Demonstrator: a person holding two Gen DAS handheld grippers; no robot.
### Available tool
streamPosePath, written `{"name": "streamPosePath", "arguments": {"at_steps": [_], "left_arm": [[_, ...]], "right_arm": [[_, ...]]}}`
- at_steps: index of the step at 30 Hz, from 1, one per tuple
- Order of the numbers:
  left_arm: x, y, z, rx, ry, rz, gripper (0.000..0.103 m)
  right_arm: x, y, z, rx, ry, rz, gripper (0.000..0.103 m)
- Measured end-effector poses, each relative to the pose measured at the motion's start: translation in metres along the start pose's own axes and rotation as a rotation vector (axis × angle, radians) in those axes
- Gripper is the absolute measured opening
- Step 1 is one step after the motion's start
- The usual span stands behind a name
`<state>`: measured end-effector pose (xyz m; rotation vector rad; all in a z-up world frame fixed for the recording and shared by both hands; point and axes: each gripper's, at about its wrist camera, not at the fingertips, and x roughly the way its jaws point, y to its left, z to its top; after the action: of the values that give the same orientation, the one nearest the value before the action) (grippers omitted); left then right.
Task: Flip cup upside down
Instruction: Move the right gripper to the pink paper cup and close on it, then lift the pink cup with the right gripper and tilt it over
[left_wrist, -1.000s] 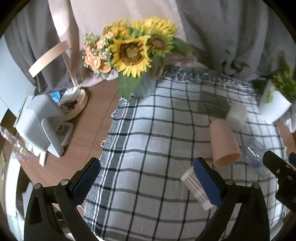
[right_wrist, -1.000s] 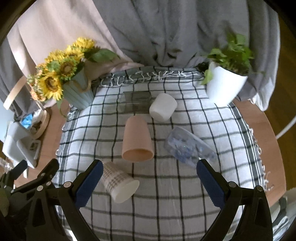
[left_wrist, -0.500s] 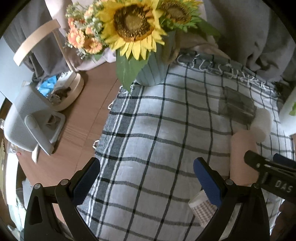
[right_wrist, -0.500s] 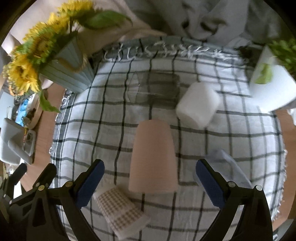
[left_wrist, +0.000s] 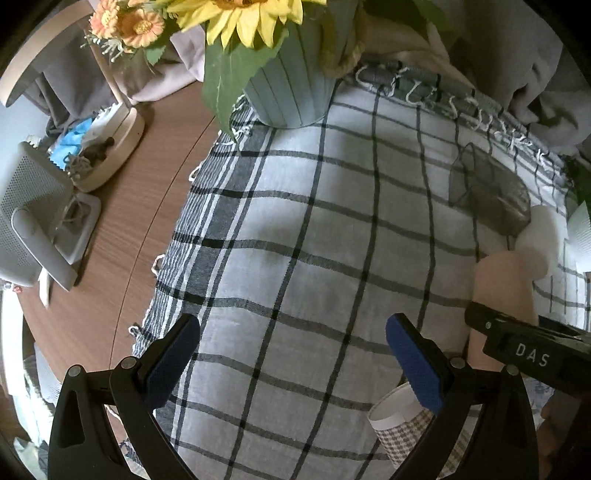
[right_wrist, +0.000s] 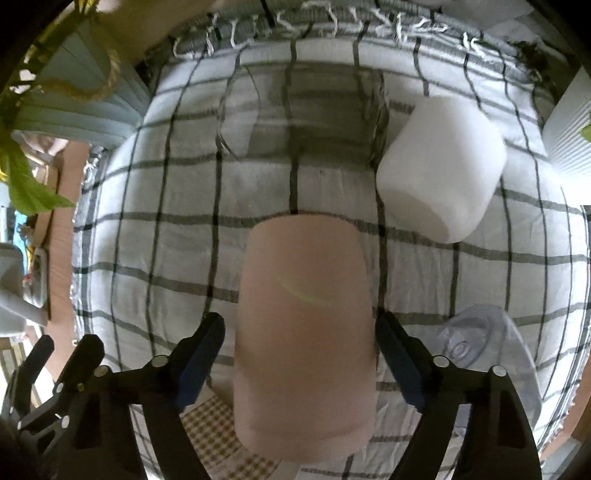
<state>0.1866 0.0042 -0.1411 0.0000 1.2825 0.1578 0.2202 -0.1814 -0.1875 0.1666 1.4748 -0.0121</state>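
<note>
A pink cup lies on its side on the checked cloth, its rim towards the camera. My right gripper is open, with one finger on each side of the pink cup, close to its walls. The pink cup also shows in the left wrist view, with the right gripper's black body in front of it. My left gripper is open and empty above the cloth, left of the pink cup.
A white cup, a dark clear cup, a clear plastic cup and a checked paper cup lie on the cloth. A blue vase of sunflowers stands at the back left. A white planter is at right.
Both grippers moved forward and down. My right gripper came in around the pink cup, which now fills the gap between its fingers. The left gripper stays open over bare cloth.
</note>
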Motion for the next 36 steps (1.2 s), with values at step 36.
{"name": "streamPosePath", "arguments": {"at_steps": [36], "left_arm": [[-0.068,-0.016,-0.081,0.180,-0.083,-0.074,0.103]], "right_arm": [[-0.112,-0.014,-0.141,0.093,-0.298,-0.056,0.070]]}}
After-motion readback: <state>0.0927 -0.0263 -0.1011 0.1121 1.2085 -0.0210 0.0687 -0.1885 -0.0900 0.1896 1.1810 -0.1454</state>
